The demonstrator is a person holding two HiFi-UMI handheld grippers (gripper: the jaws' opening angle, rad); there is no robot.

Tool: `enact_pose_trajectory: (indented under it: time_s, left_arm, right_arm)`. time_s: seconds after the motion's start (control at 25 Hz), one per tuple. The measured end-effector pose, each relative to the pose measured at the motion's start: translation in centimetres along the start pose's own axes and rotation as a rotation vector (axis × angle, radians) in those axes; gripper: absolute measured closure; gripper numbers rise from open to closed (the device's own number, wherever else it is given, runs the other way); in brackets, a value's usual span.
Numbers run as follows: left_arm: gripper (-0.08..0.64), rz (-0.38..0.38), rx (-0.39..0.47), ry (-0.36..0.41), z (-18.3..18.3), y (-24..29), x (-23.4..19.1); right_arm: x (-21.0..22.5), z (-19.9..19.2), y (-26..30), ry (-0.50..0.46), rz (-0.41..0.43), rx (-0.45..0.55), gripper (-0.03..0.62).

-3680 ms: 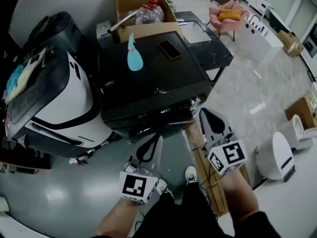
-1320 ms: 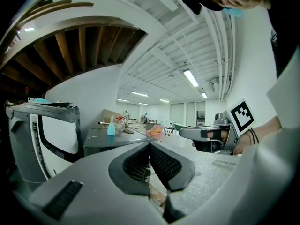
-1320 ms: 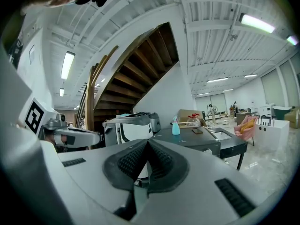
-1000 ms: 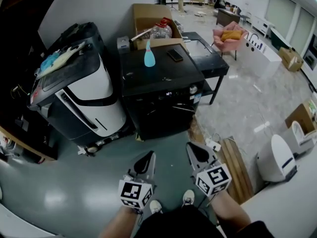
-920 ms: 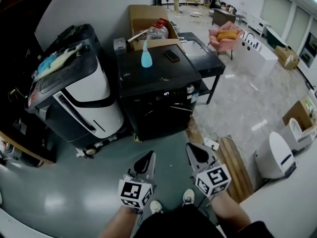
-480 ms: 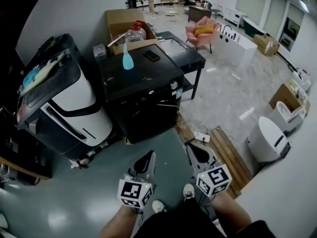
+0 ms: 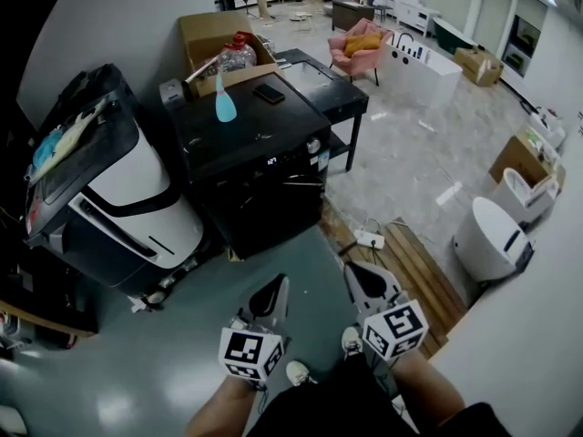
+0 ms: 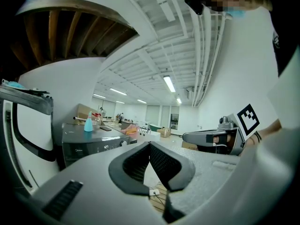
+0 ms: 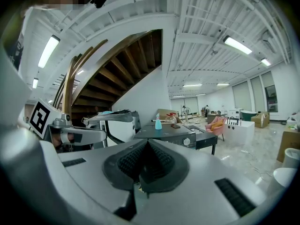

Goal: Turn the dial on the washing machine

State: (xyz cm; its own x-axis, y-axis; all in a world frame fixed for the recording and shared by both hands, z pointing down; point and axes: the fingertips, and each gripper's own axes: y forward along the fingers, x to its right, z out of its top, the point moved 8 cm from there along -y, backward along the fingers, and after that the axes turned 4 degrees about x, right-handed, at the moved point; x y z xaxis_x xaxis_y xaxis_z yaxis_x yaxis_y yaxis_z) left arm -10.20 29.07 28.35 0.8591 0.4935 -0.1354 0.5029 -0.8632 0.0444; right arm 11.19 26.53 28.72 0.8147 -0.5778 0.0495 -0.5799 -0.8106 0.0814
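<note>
Compared with a few seconds back, we have backed away from the washing machine [image 7: 250, 167]. Then its black front filled the middle of the head view, with the left hand-held gripper [image 7: 276, 286] and the right hand-held gripper [image 7: 355, 271] just short of its panel. Now it stands well apart from both, across a stretch of grey floor [image 7: 182, 335]. Over the last second the head view has also swung, so the machine has slid up and to the left, and more of the hall on the right has come in. The dial [image 7: 313, 146] is a small round knob at the right end of the control panel, beside the lit display [image 7: 271, 161]. It is out of reach of either hand-held gripper. We judge that the task is not under way at this moment: either the turn is over or the approach must be made again, and the pictures do not say which. The left hand-held gripper is closed tight, its pads meeting with nothing between them, and the right one is likewise pressed shut and empty. We hold both low in front of the body, side by side and a little apart, above our shoes [image 7: 351, 340]. Their marker cubes [image 7: 248, 353] face up toward the head camera, and their noses point nearly level toward the machine. In the right gripper view the dial sits just right of the closed tip.
</note>
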Motion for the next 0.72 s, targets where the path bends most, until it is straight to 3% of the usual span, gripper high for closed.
enact_pose_trajectory:
  time_s: [0.72]
  left_arm:
    - [0.555,0.01,0.008,-0.004,0.1,-1.0,-1.4]
  right_arm:
    - [-1.1,0.1,0.8,0.001,-0.003,0.012,0.597]
